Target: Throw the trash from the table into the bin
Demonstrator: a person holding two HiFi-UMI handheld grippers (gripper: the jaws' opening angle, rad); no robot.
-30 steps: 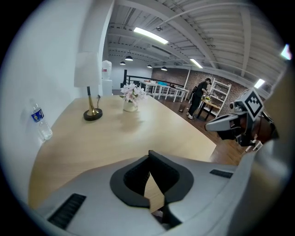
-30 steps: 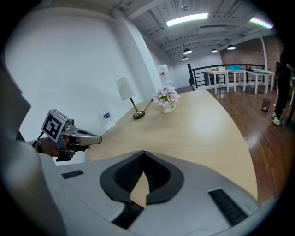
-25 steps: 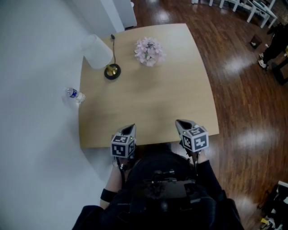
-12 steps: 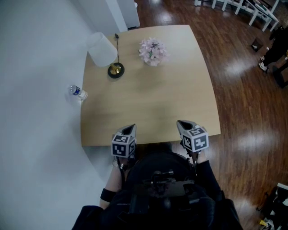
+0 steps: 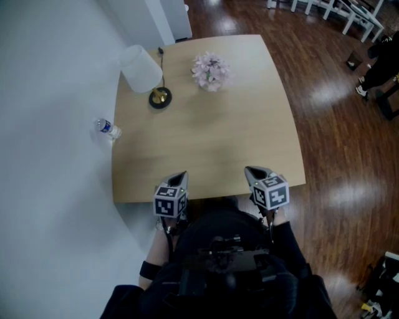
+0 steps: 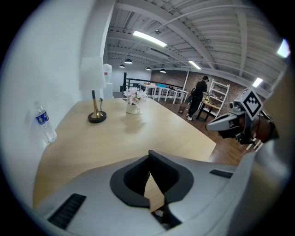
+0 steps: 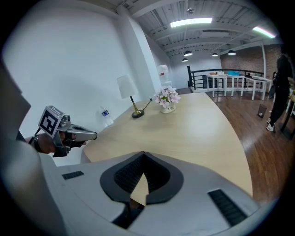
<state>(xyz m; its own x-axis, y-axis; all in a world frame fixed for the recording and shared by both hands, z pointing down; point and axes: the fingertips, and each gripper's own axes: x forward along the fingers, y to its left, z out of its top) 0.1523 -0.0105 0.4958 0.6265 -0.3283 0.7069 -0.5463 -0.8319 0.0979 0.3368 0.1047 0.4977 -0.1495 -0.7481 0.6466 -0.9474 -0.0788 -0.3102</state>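
Observation:
A small clear plastic water bottle (image 5: pixel 108 129) with a blue label stands at the table's left edge against the white wall; it also shows as the bottle (image 6: pixel 44 124) and the bottle (image 7: pixel 106 115) in the gripper views. My left gripper (image 5: pixel 181 177) hovers at the near edge of the wooden table (image 5: pixel 218 137), jaws shut and empty (image 6: pixel 148 155). My right gripper (image 5: pixel 251 170) sits beside it, also shut with nothing in it (image 7: pixel 144 155). No bin is in view.
A lamp with a white shade (image 5: pixel 141 68) and brass base (image 5: pixel 160 98) stands at the far left. A pot of pale pink flowers (image 5: pixel 212 70) is next to it. Dark wood floor lies to the right, with a person (image 5: pixel 380 59) and white furniture (image 5: pixel 336 9) beyond.
The head view shifted slightly, so the table sits a little more to the right. Both grippers stay at the near edge, shut.

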